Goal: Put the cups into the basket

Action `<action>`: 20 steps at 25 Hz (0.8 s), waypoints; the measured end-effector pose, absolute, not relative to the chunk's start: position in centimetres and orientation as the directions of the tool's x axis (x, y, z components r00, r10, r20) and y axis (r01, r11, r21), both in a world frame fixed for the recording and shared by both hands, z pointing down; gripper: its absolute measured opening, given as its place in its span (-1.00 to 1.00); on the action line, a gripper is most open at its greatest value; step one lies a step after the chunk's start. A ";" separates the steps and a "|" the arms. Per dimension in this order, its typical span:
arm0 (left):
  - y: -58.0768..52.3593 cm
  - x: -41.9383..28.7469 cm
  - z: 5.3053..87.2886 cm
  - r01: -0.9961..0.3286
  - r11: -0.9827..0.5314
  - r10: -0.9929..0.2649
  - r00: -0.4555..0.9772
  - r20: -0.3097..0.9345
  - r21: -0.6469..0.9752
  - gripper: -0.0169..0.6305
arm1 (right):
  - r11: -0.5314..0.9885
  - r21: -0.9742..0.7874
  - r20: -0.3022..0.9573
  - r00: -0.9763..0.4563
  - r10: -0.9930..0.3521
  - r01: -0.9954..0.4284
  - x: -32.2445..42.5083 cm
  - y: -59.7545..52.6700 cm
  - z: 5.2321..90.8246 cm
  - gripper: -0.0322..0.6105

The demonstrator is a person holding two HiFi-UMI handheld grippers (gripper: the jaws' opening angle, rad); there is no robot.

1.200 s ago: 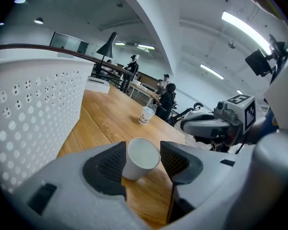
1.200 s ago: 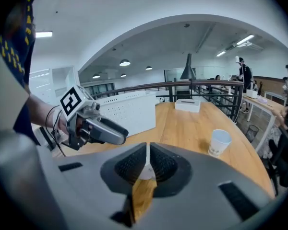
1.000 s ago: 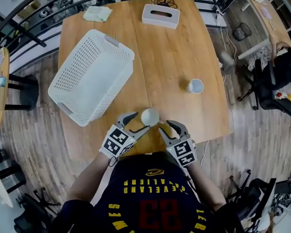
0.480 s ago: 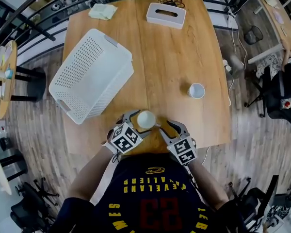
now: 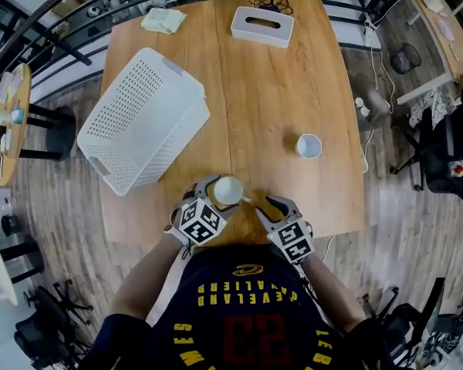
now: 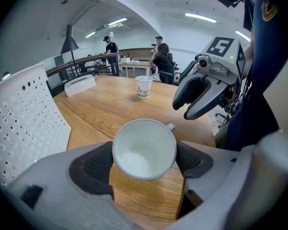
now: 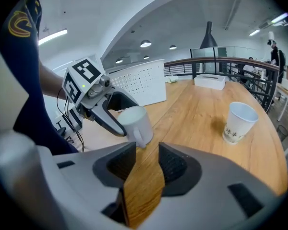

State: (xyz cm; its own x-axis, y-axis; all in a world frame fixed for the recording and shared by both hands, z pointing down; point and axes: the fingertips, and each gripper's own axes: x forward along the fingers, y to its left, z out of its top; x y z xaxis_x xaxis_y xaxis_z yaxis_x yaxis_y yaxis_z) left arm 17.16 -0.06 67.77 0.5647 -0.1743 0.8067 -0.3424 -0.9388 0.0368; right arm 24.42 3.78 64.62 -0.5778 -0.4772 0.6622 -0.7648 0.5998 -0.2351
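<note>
A white mug (image 5: pixel 227 190) stands on the wooden table near its front edge, with its handle toward my right gripper. My left gripper (image 5: pixel 220 197) straddles the mug (image 6: pixel 144 148). Its jaws have just been opening and are now wide, one pad at each side of the mug, and I see no squeeze. My right gripper (image 5: pixel 264 206) is just right of the mug. Its narrow gap (image 7: pixel 146 159) is empty, and the handle of the mug (image 7: pixel 134 123) lies just beyond its tips. A paper cup (image 5: pixel 309 146) stands alone at mid-right. The white perforated basket (image 5: pixel 139 114) lies at the left.
A white tissue box (image 5: pixel 261 24) sits at the far edge and a pale cloth (image 5: pixel 163 19) at the far left corner. The front edge of the table is right under my grippers. Chairs and railings surround the table.
My left gripper has rolled, dropped and opened wider, and it now sits around the mug instead of beside it. My right gripper has sunk a little and drawn slightly back from the mug.
</note>
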 end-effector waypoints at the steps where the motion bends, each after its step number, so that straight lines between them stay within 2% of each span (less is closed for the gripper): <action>1: -0.1 17.2 67.8 -0.344 -0.938 -0.176 0.564 0.807 0.035 0.32 | 0.600 -0.241 0.664 -0.580 -0.472 -0.763 24.3 4.0 64.8 -0.43; 6: -0.3 17.1 67.8 -0.367 -0.930 -0.198 0.559 0.805 0.025 0.32 | 0.599 -0.265 0.660 -0.595 -0.459 -0.756 24.1 4.3 65.0 -0.43; 20: -2.6 15.5 61.5 -0.564 -0.822 -0.339 0.595 0.729 0.077 0.32 | 0.612 -0.304 0.639 -0.633 -0.437 -0.730 23.7 3.4 65.2 -0.43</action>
